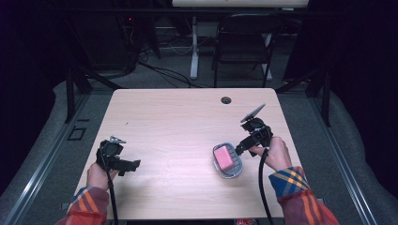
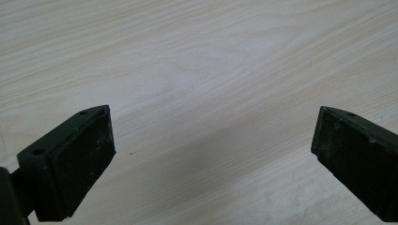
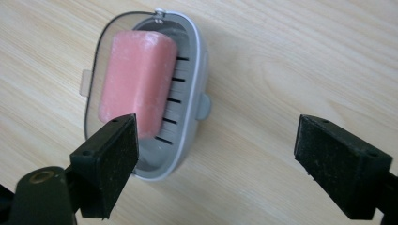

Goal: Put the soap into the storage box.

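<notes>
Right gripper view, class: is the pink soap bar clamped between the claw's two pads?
No: the soap bar lies in its grey dish, with the right claw wide open.

A grey oval soap dish (image 3: 190,84) lies flat on the light wooden worktop (image 1: 178,122), on the right half and toward the near edge. Its floor has a row of short dark drain slots, and a small tab sticks out from each long side. A thin wire runs along one side of its rim. Inside it rests a pink soap bar (image 3: 136,79) with rounded corners, lying along the dish and covering most of the floor, closer to the wire side.
</notes>
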### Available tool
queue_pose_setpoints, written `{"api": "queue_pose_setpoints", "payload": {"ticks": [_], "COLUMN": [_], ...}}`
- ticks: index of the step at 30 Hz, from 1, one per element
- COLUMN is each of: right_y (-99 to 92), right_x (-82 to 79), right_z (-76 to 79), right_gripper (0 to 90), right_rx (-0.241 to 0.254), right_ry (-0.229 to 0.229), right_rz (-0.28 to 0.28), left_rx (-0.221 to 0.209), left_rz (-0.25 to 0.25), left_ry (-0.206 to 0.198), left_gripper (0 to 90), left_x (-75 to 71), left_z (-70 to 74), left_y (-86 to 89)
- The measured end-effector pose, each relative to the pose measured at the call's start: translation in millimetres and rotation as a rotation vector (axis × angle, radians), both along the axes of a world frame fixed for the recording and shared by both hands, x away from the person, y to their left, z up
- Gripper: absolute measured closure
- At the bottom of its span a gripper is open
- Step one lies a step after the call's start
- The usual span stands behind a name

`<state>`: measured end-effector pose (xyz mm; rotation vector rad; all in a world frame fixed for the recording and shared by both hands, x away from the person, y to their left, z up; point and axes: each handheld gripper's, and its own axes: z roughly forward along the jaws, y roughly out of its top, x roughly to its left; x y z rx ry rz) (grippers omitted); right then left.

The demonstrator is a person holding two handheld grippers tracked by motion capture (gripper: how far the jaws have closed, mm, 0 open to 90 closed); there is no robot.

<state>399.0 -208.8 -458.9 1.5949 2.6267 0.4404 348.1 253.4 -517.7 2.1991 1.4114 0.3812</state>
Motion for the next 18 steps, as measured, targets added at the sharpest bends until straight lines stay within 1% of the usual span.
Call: {"api": "queue_pose_setpoints", "payload": {"ticks": [1,2,4,5,9,11,12,13,15,16,18], "right_y": [-2.7,-6.3,-9.3,-14.4,-23.9,-26.4,-31.1,-33.1,-35.6,-38.2,-43.5], "right_x": [-2.5,-3.9,-5.7,-10.1,-18.4,-20.3,-24.0,-26.5,-28.4,-30.0,-34.0], "right_z": [0.9,2.1,3.0,4.2,7.4,8.3,9.8,10.0,10.3,9.9,9.9], "right_gripper": [13.3,12.5,11.5,9.5,7.1,7.0,6.7,6.6,6.3,6.2,5.9], "right_rx": [-0.004,-0.005,-0.007,-0.003,0.007,0.005,-0.004,0.002,0.005,0.016,-0.007], "right_ry": [-0.013,-0.020,-0.025,-0.050,-0.089,-0.095,-0.107,-0.124,-0.127,-0.136,-0.136], "right_rz": [0.000,0.012,0.017,0.015,0.024,0.031,0.040,0.033,0.031,0.035,0.037], "left_rx": [0.001,0.001,0.001,0.001,0.001,0.000,0.003,0.002,0.002,0.001,0.001], "left_rz": [0.000,0.000,-0.002,-0.001,-0.001,-0.001,-0.001,-0.002,-0.001,0.003,0.000], "left_ry": [0.000,0.000,0.000,-0.001,-0.002,-0.002,-0.002,-0.001,-0.002,-0.003,0.002], "left_gripper": [0.0,0.0,0.0,0.0,0.0,0.0,0.0,0.0,0.0,0.0,0.0], "left_x": [0.0,0.0,0.0,0.0,-0.2,-0.3,-0.3,-0.3,-0.3,-0.4,-0.3], "left_z": [0.0,0.0,0.1,0.1,0.1,0.1,0.1,0.1,0.0,-0.3,-0.2], "left_y": [-0.1,-0.1,0.0,0.0,-0.1,0.0,0.1,0.1,0.0,-0.4,-0.5]}}
